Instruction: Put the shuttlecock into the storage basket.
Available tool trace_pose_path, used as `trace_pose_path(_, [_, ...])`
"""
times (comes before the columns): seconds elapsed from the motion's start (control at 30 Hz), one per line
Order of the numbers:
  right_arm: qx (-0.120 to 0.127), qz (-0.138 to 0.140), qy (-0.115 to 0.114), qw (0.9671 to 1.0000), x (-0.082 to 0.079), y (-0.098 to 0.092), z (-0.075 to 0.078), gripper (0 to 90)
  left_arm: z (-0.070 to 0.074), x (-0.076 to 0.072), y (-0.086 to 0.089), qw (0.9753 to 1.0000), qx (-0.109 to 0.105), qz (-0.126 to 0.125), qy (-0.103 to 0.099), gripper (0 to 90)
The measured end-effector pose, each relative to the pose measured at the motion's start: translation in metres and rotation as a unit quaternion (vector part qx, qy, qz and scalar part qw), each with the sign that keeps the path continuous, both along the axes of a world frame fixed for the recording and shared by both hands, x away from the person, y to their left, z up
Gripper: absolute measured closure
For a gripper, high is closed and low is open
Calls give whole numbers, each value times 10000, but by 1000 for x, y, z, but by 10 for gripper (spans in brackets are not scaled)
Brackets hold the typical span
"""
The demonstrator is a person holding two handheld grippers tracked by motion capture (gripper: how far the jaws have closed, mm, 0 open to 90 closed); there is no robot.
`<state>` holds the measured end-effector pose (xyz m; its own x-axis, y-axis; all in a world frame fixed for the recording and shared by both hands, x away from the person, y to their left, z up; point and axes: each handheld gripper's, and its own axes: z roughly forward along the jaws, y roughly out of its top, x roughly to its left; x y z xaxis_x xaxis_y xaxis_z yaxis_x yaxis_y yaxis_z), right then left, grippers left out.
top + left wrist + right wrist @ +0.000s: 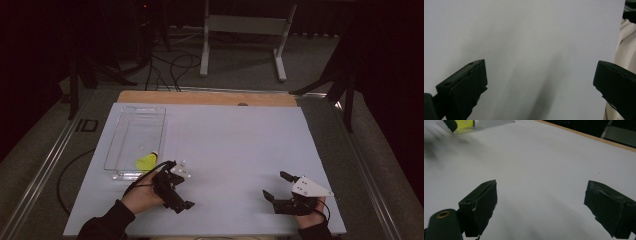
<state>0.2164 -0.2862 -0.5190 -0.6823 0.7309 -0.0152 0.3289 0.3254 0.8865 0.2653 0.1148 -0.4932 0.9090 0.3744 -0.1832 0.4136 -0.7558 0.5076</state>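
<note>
High view: a white counter [235, 150] carries a clear plastic bin [136, 140] at its left, with a yellow shuttlecock [147, 161] lying at the bin's near end. The left gripper [181, 190] sits just beside that end, jaws spread and empty. The right gripper [278, 186] rests well apart at the near right, jaws wide.

Left gripper view: wide jaws over bare white surface.

Right gripper view: wide, empty jaws; the shuttlecock [465, 123] shows far off, top left.

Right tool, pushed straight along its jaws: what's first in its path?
Likely nothing but bare table. The right tool is open, and the way looks free. The bin with the yellow shuttlecock sits off-line.
</note>
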Motion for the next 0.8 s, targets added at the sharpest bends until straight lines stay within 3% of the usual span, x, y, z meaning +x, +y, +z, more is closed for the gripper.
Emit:
trace_pose_path(0.6, [-11, -4, 24, 10000, 0, 1, 0, 115, -7, -21, 40, 9986, -383, 342, -102, 0])
trace_pose_path(0.8, [-14, 1, 26, 10000, 0, 1, 0, 115, -14, -27, 53, 9976, -536, 442, -46, 0])
